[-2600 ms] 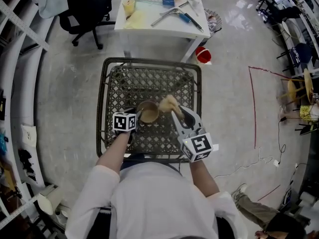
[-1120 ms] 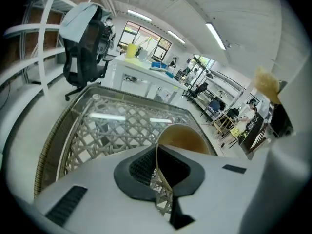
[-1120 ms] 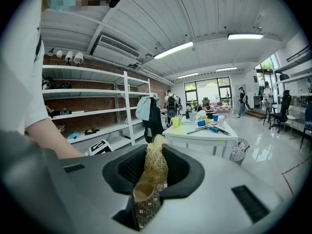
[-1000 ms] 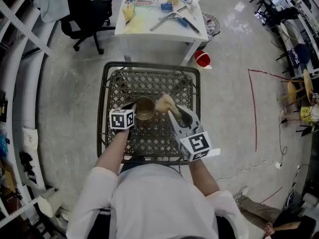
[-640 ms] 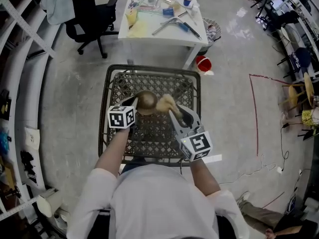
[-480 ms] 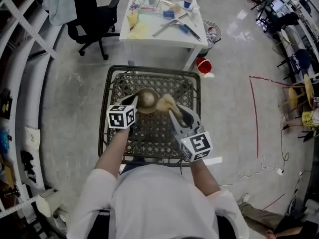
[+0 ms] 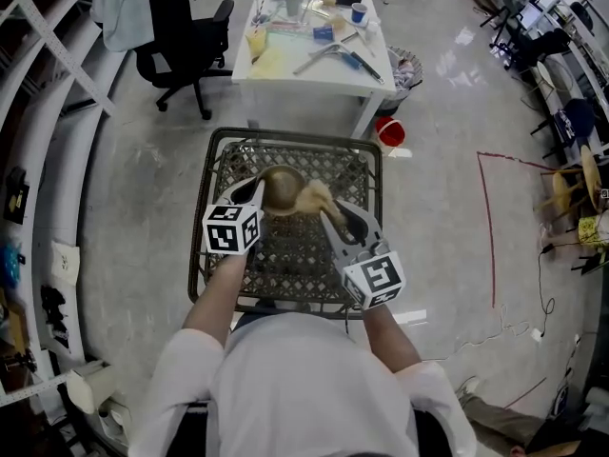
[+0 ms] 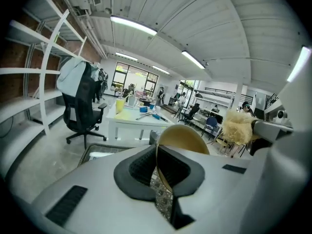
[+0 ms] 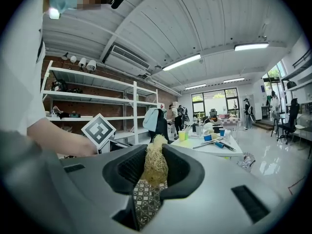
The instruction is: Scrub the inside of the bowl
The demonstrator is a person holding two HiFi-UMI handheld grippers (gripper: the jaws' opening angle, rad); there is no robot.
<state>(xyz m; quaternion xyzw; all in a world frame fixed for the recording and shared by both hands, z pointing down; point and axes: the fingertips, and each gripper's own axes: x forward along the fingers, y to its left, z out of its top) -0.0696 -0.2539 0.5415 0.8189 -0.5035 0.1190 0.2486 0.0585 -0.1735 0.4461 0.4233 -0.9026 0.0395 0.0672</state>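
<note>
A brass-coloured bowl (image 7: 282, 188) hangs above the lattice table, turned so its rounded outside faces up in the head view. My left gripper (image 7: 255, 191) is shut on the bowl's rim; in the left gripper view the thin rim (image 8: 159, 167) runs between the pads and the bowl (image 8: 184, 139) rises beyond them. My right gripper (image 7: 326, 213) is shut on a pale, fibrous scrubber (image 7: 316, 197), which sits right beside the bowl's right side. The scrubber (image 9: 155, 163) fills the gap between the right jaws. The bowl's inside is hidden in the head view.
The dark metal lattice table (image 7: 285, 255) lies under both grippers. Beyond it stand a white table (image 7: 304, 50) with cups and tools, a black office chair (image 7: 181, 27) and a red bucket (image 7: 390, 133). White shelving curves along the left.
The bowl has been lifted and tipped over: its inside showed earlier, now its rounded outside faces up. Both grippers have moved a little away from my body, the scrubber staying beside the bowl.
</note>
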